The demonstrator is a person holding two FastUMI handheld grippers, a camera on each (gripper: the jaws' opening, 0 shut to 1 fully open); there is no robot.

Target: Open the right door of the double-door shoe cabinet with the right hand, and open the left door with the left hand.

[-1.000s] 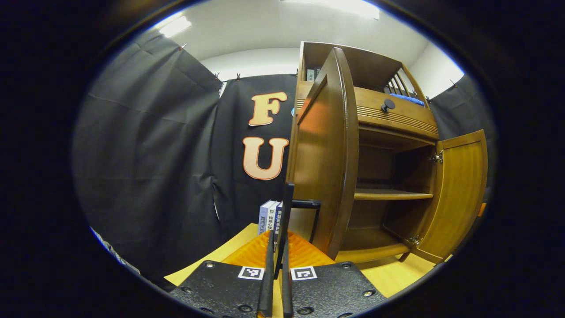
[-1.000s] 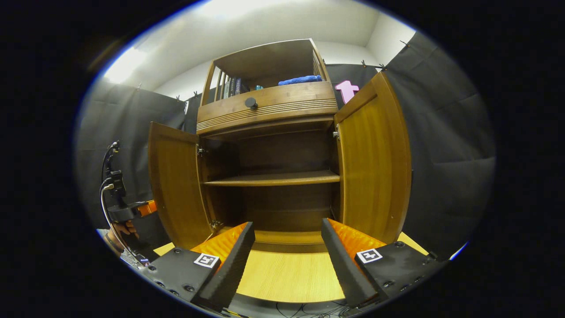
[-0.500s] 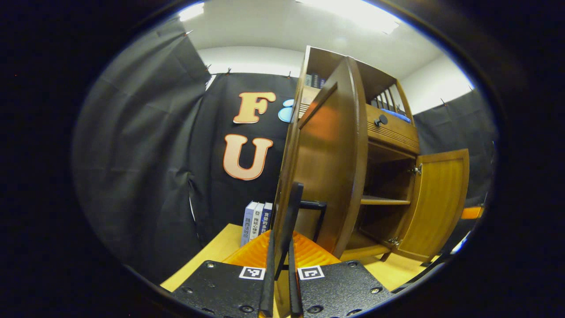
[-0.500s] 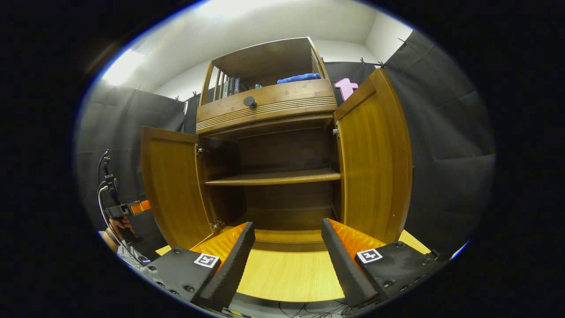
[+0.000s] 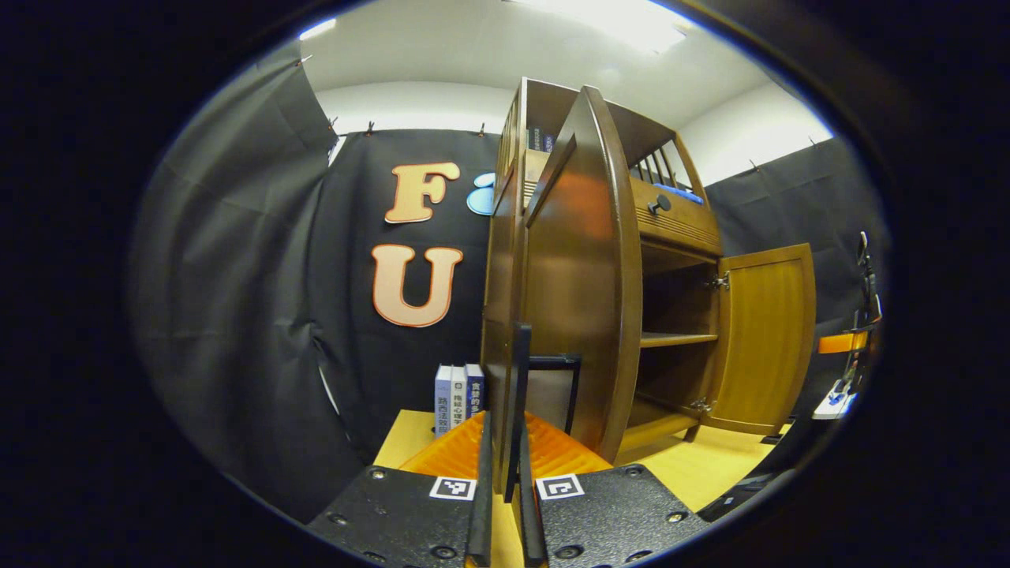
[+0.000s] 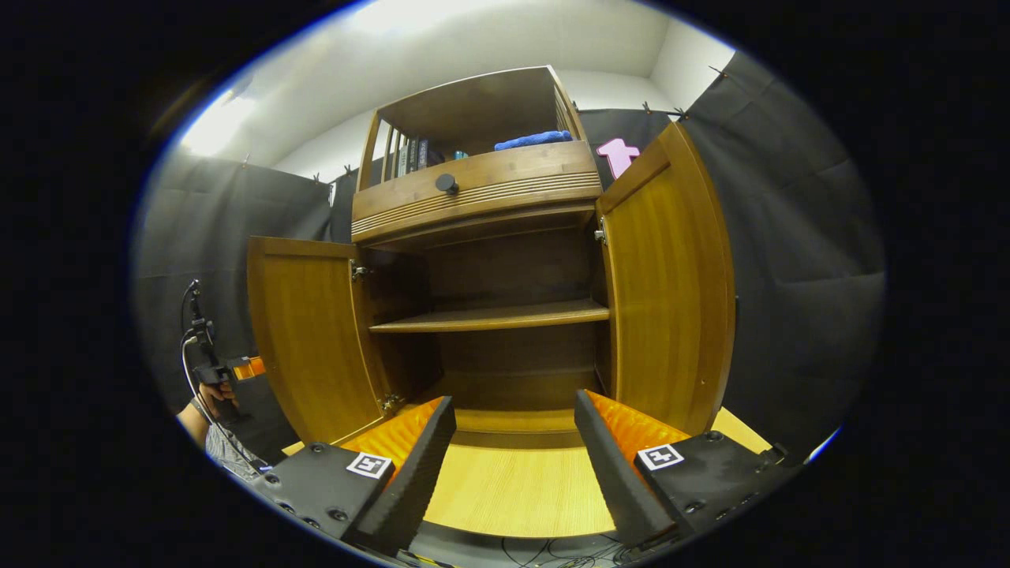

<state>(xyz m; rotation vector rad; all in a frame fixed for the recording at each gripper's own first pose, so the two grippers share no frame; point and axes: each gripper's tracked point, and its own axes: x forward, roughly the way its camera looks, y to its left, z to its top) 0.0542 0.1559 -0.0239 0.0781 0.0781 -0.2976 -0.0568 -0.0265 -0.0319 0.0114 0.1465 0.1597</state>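
Observation:
The wooden shoe cabinet stands with both doors swung out. In the left gripper view the left door appears nearly edge-on, and my left gripper is shut on its black bar handle. The right door hangs open beyond it. In the right gripper view the left door and right door flank the bare inner shelf. My right gripper is open, held back from the cabinet and touching nothing. The left gripper, held in a hand, sits behind the left door's outer edge.
The cabinet rests on a light wooden tabletop. Above the doors is a drawer with a black knob; a blue cloth and books lie on the top shelf. Three books stand left of the cabinet. Black cloth walls surround it.
The left door has swung further open, drawn by my left gripper, which moved out and around with the handle. The right gripper and right door have stayed put.

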